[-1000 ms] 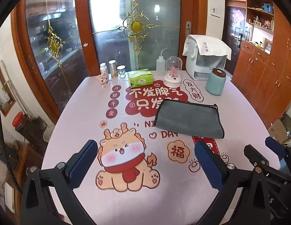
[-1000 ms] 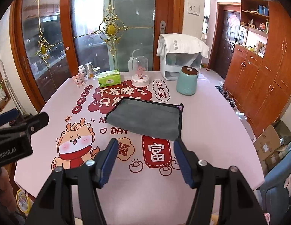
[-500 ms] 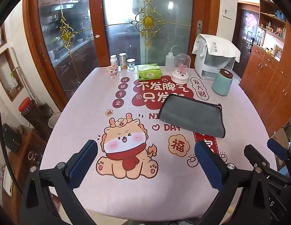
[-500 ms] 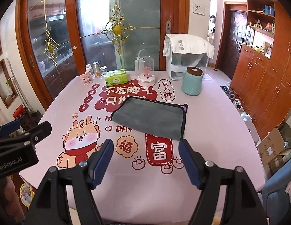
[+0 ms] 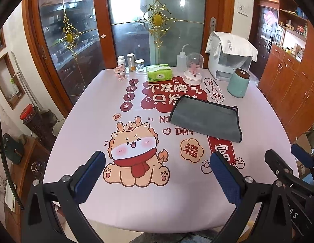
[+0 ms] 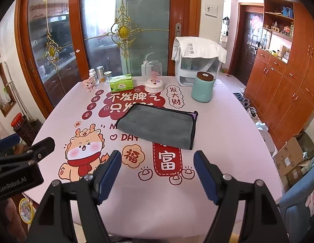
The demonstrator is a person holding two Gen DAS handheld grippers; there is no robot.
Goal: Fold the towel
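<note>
A grey towel [image 5: 205, 118] is seen lying flat on a pink table [image 5: 86, 125] printed with a cartoon dragon and red Chinese characters. In the left wrist view the towel sits right of centre, in the middle band of the frame. In the right wrist view the towel [image 6: 157, 125] lies at the centre of the frame. It appears already doubled over once, with a dark trimmed edge along its right side, though the layers cannot be counted with certainty through the fisheye lens.

The left tongs [image 5: 157, 174] are held spread wide, with nothing between the blue pads, low in the frame above the near table edge. The right tongs [image 6: 157, 173] are likewise spread and empty at the bottom centre of their view. The towel lies well apart from both, further up the frame and beyond the fingertips; it is set to the upper right of the left tongs and straight ahead of the right tongs.

The step in hand is judged to be the approach for a fold. It would be done well if two corners of one short edge were pinched, one by each tongs, all layers being caught together. The edge would best be lifted only slightly and laid evenly onto the opposite edge, so that no creases are dragged in.

A teal jar [image 6: 202, 89] and a tissue box [image 5: 158, 73] stand behind the towel and should be left undisturbed.
</note>
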